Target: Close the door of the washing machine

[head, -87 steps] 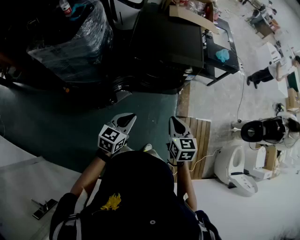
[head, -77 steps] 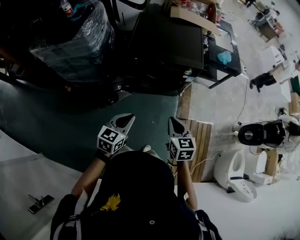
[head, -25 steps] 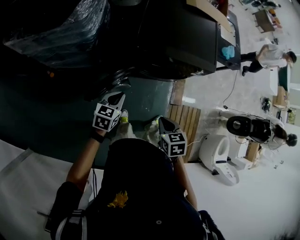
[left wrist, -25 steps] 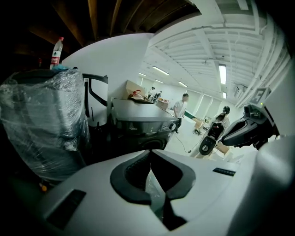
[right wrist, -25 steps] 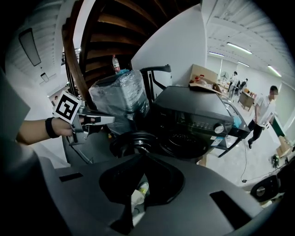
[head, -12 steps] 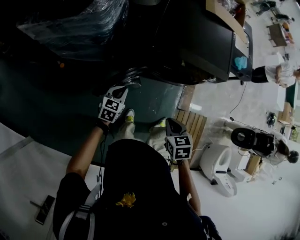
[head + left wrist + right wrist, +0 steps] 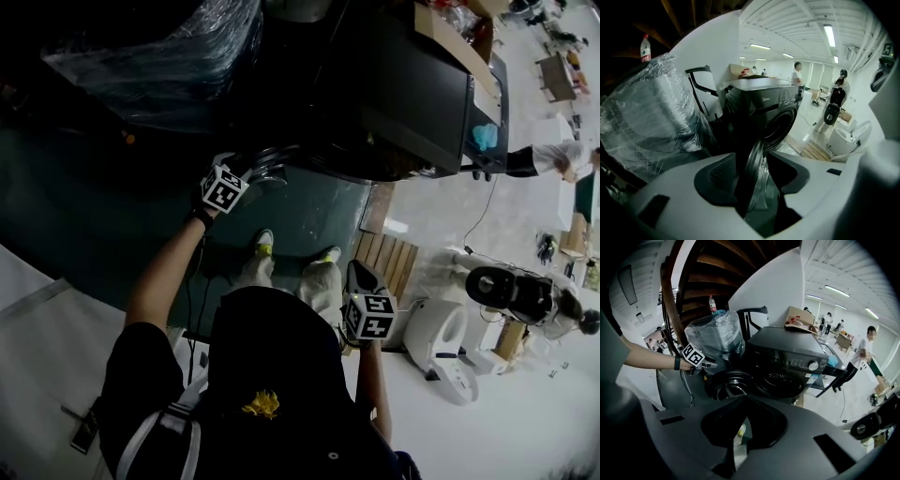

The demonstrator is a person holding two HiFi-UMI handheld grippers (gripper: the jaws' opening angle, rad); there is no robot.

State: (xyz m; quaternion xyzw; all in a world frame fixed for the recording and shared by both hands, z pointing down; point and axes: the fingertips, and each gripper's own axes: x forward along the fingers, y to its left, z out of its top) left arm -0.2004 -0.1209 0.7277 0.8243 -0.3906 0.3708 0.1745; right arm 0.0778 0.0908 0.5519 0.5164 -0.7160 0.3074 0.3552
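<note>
A black front-loading washing machine [image 7: 394, 94] [image 7: 787, 357] stands ahead with its round door [image 7: 267, 167] [image 7: 729, 383] swung open to the left of the drum opening [image 7: 780, 380]. My left gripper [image 7: 234, 173] [image 7: 757, 159] is stretched out to the door. Its jaws have just been opening, and the door's glass rim [image 7: 757, 173] stands edge-on between them with gaps on both sides. From the right gripper view, the left gripper [image 7: 701, 362] sits at the door's left edge. My right gripper [image 7: 359, 272] [image 7: 745, 401] hangs back near my body, tips together and holding nothing.
A plastic-wrapped bulky load [image 7: 159, 56] [image 7: 651, 122] stands left of the machine, with a bottle [image 7: 645, 47] above it. A cardboard box [image 7: 450, 33] lies on the machine's top. A wooden pallet [image 7: 389, 262] and a white toilet [image 7: 441, 347] lie to the right. A person [image 7: 553, 159] stands farther off.
My left arm has reached forward and down from near my body to the door's rim. The right gripper has drifted slightly back toward me.
</note>
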